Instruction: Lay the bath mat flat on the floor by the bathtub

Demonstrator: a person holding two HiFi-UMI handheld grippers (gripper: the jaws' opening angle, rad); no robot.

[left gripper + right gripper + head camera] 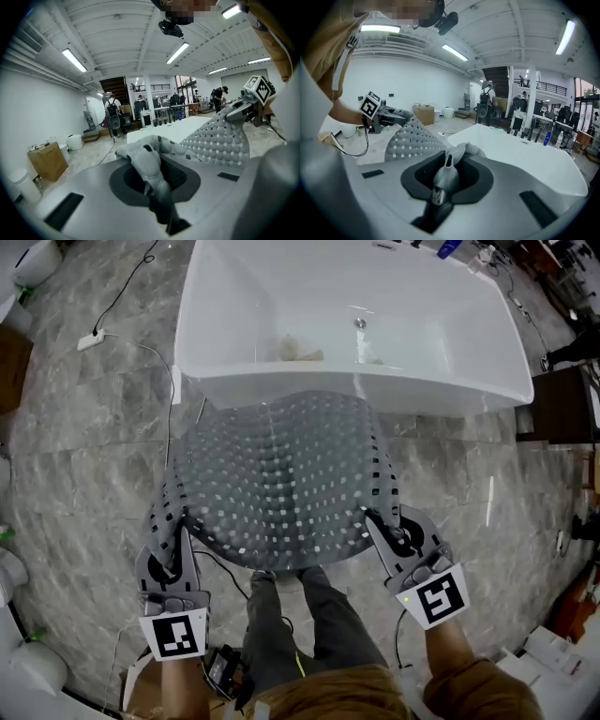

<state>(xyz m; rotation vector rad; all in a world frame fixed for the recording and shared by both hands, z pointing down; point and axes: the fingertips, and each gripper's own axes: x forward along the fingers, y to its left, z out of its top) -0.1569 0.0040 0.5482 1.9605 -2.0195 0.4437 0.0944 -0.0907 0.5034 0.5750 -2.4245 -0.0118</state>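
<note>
Jointly, left gripper [178, 542] and right gripper [380, 526] each pinch one near corner of the grey bath mat [281, 479], with the jaws clamped on bunched rubber. Ahead of both grippers the mat spreads between them, its far edge close to the white bathtub [394, 395] wall.

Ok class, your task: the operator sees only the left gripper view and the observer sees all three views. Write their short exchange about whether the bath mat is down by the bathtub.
Operator: Is the mat flat yet?
Observer: No. The head view shows the bath mat arched above the floor, its far edge beside the bathtub wall.
Operator: Is the other corner gripped?
Observer: Yes. In the right gripper view, the right gripper is shut on a pinched fold of mat.
</note>
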